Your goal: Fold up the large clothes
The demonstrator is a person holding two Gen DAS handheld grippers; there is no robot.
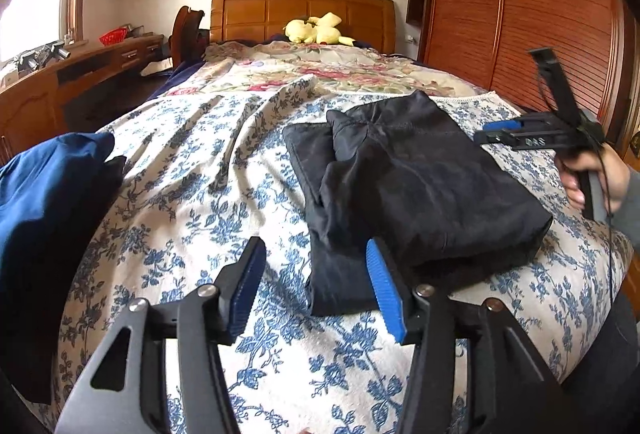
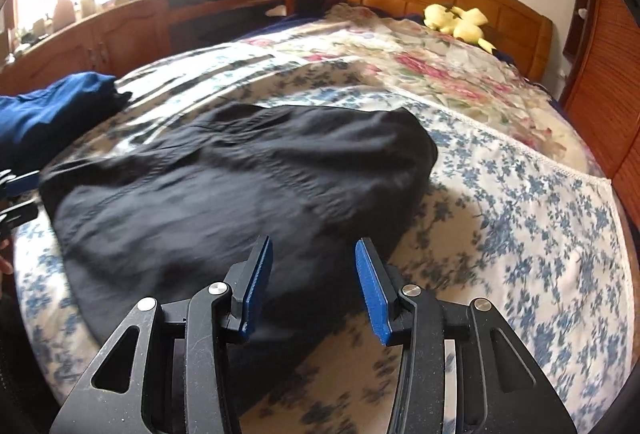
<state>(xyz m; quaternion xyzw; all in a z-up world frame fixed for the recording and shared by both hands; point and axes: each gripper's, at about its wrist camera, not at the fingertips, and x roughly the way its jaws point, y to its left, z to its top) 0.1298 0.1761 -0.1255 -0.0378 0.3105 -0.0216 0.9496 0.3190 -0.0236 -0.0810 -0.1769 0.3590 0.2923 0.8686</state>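
Observation:
A black garment (image 1: 420, 185) lies folded into a thick rectangle on the blue-flowered bedspread (image 1: 192, 193). My left gripper (image 1: 315, 248) hovers at the garment's near left corner, open, with only bedspread and the cloth's edge showing between its blue pads. In the right wrist view the same black garment (image 2: 240, 185) fills the middle. My right gripper (image 2: 314, 246) stands open just above its near edge, with nothing pinched. From the left wrist view the right gripper (image 1: 520, 135) is held by a hand (image 1: 592, 173) over the garment's far right side. The left gripper (image 2: 20, 193) peeks in at the left edge.
A blue garment (image 1: 44, 193) lies bunched at the bed's left side, also the blue garment (image 2: 48, 109) in the right view. A yellow plush toy (image 1: 316, 29) rests by the wooden headboard (image 1: 304, 9). A wooden desk (image 1: 80, 73) runs along the left, a wardrobe (image 1: 540, 13) on the right.

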